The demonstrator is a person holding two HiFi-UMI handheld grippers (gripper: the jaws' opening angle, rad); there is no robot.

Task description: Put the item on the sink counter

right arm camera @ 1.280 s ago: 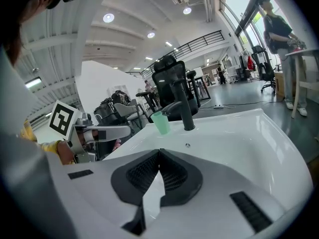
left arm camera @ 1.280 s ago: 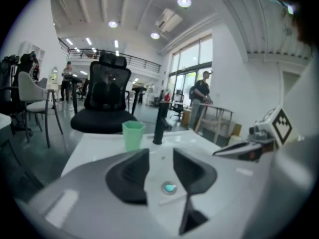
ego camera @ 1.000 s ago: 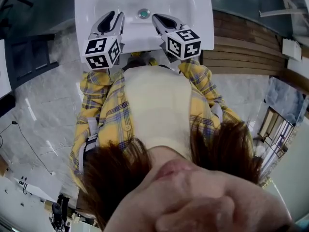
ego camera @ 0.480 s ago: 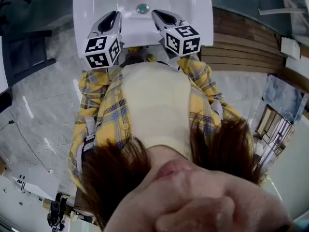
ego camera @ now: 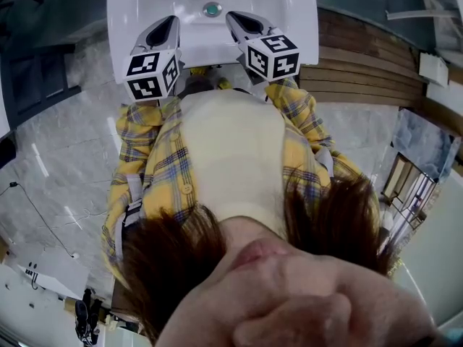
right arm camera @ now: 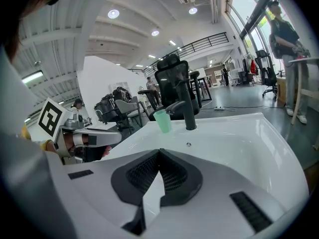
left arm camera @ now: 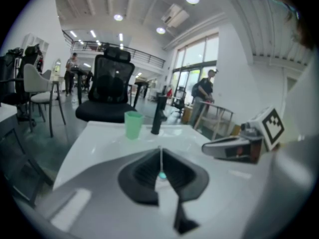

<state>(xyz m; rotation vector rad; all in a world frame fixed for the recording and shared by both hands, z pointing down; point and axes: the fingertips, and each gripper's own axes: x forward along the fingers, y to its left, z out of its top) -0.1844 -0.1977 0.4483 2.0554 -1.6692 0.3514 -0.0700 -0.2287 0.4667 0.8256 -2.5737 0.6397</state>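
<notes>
A pale green cup (left arm camera: 133, 125) stands upright on the white sink counter (left arm camera: 99, 133), just left of the black faucet (left arm camera: 157, 114); the cup (right arm camera: 162, 120) and faucet (right arm camera: 188, 109) also show in the right gripper view. Both grippers hover over the near part of the basin (ego camera: 296, 20), pointing toward the drain (ego camera: 212, 9). My left gripper (ego camera: 172, 20) (left arm camera: 160, 151) has just been closing and is shut, with nothing between its pads. My right gripper (ego camera: 233, 14) (right arm camera: 159, 152) is shut and empty too. Each gripper sees the other beside it.
A black office chair (left arm camera: 107, 91) stands behind the sink, with more chairs and desks and a few people farther back. A wooden platform (ego camera: 362, 71) lies right of the sink. Grey marble floor (ego camera: 65, 165) lies to the left.
The left gripper's jaws have narrowed from a clear gap to shut. Sink and both grippers sit slightly higher in the head view; the green cup has slipped past its top edge.
</notes>
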